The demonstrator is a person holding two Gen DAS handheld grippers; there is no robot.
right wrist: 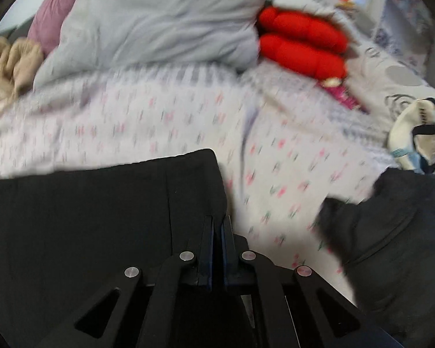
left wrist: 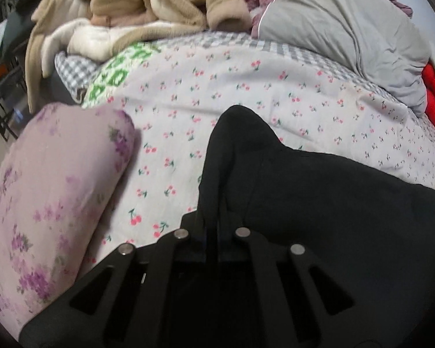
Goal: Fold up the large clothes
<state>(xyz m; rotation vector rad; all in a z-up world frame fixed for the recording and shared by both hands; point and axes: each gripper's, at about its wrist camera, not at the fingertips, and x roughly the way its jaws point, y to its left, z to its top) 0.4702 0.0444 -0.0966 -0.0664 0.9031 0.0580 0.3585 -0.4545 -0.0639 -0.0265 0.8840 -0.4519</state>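
Both tools clamp the black garment (left wrist: 319,203): left tool (left wrist: 217,220) pinching its raised corner, right tool (right wrist: 217,226) its edge, low over the cherry-print bed (left wrist: 246,92), grey duvet (left wrist: 348,29) at one o'clock.

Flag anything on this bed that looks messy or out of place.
The tan fleece lies in a crumpled heap at the far left of the bed, unfolded. A second dark garment is bunched at the right edge. The black garment hangs pinched between both grippers.
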